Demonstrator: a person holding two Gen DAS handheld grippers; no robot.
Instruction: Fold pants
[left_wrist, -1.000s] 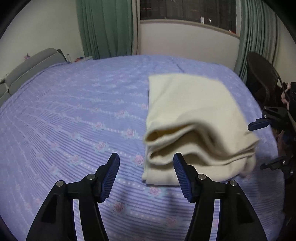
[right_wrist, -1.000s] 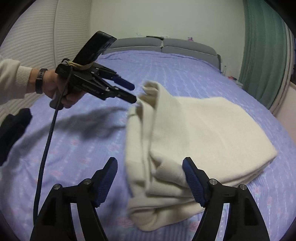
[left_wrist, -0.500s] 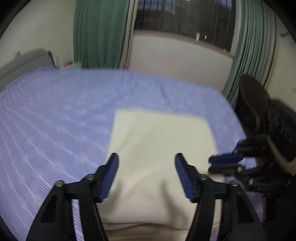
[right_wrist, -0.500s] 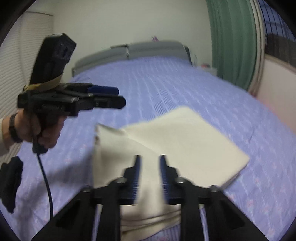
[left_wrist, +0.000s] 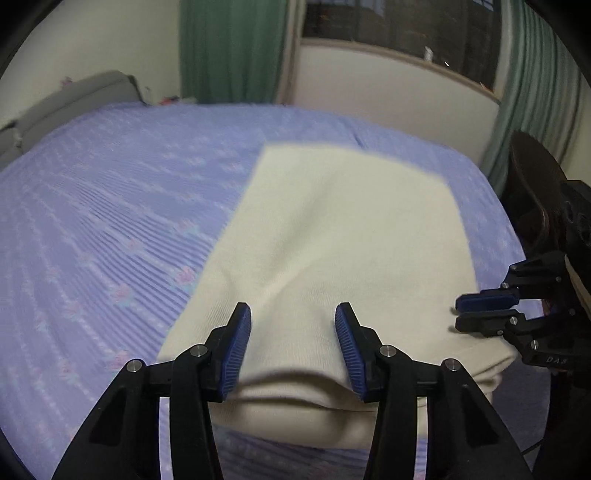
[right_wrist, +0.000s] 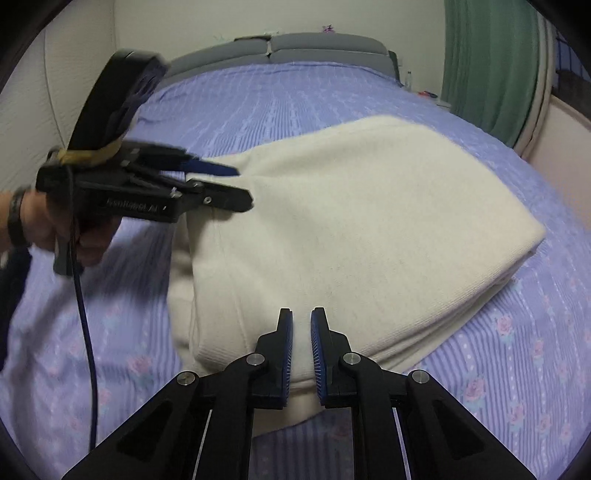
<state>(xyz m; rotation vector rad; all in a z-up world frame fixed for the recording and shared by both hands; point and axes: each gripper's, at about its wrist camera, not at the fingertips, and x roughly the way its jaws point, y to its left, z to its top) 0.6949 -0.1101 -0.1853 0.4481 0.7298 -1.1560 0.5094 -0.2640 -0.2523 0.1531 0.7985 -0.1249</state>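
Observation:
The cream pants (left_wrist: 332, 251) lie folded into a thick rectangle on the purple bed; they also show in the right wrist view (right_wrist: 362, 236). My left gripper (left_wrist: 293, 350) is open and empty, hovering just above the near folded edge. It also shows in the right wrist view (right_wrist: 236, 184) over the pants' left edge. My right gripper (right_wrist: 301, 354) is nearly closed with a narrow gap, nothing between its pads, above the near corner of the pants. It shows in the left wrist view (left_wrist: 458, 315) at the pants' right edge.
The purple flowered bedspread (left_wrist: 110, 221) covers the whole bed. A grey headboard (right_wrist: 295, 44) is at the far end. A dark chair (left_wrist: 535, 192) stands by the bed's right side. Green curtains (left_wrist: 229, 48) and a window lie beyond.
The right gripper went from open to nearly shut. Both grippers rose from the folded edges to hover above the pants, and the left jaws narrowed a little. The pants now lie flatter.

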